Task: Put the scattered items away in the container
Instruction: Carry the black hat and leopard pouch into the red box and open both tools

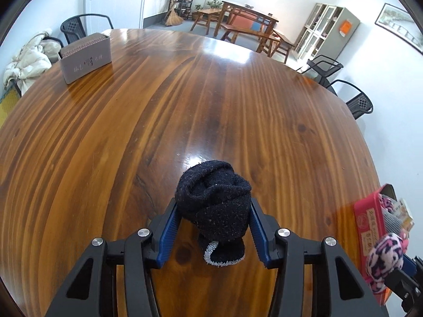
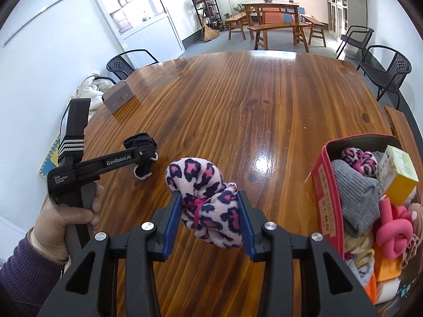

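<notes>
A balled black sock [image 1: 214, 200] with a white-trimmed cuff lies on the round wooden table [image 1: 211, 105]. The blue pads of my left gripper [image 1: 213, 206] press on both its sides. From the right wrist view this gripper [image 2: 144, 155] sits low over the same sock [image 2: 138, 141], held by a person's hand [image 2: 66, 216]. My right gripper [image 2: 208, 198] is shut on a pink leopard-print sock ball [image 2: 208, 200], lifted above the table. To the right stands the red tin container [image 2: 325, 185], holding socks, a pink knot and small boxes. In the left wrist view the tin [image 1: 367, 224] stands at the right edge.
A grey tissue box [image 1: 84, 58] stands at the table's far left. Black chairs [image 2: 388, 71] ring the table, one with a white coat [image 1: 26, 60]. A wooden bench [image 2: 399, 124] lies beside the table behind the tin. The polished tabletop stretches bare beyond both grippers.
</notes>
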The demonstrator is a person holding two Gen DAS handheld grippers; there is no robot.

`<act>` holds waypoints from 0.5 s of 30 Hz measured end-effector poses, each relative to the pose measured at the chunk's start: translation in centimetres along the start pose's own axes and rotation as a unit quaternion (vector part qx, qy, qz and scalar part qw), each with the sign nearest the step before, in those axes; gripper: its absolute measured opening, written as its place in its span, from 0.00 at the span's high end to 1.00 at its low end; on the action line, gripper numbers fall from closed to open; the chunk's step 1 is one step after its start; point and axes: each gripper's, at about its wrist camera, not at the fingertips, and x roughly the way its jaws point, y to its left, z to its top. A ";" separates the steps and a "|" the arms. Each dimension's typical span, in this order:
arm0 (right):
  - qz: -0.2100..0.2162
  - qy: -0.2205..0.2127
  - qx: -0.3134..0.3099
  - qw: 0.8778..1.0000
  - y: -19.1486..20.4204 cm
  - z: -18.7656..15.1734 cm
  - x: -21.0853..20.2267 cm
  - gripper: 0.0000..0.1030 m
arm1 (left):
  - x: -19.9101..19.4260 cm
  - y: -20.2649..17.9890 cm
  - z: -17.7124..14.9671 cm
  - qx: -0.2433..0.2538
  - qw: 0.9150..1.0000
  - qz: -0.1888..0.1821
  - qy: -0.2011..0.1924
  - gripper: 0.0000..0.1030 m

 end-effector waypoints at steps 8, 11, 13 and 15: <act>0.006 -0.024 0.014 1.000 -2.1 -1.8 -4.0 0.57 | -4.0 -5.1 -2.7 0.037 0.999 -0.027 -0.011 0.50; -0.003 -0.039 0.027 0.999 -3.9 -2.6 -6.2 0.57 | -5.4 -7.7 -3.9 0.053 0.998 -0.041 -0.014 0.50; -0.014 -0.049 0.039 0.998 -5.5 -3.3 -8.0 0.57 | -6.3 -9.7 -4.6 0.063 0.997 -0.051 -0.016 0.50; -0.027 -0.058 0.050 0.997 -7.1 -3.8 -9.7 0.57 | -7.0 -11.5 -5.1 0.070 0.996 -0.061 -0.017 0.50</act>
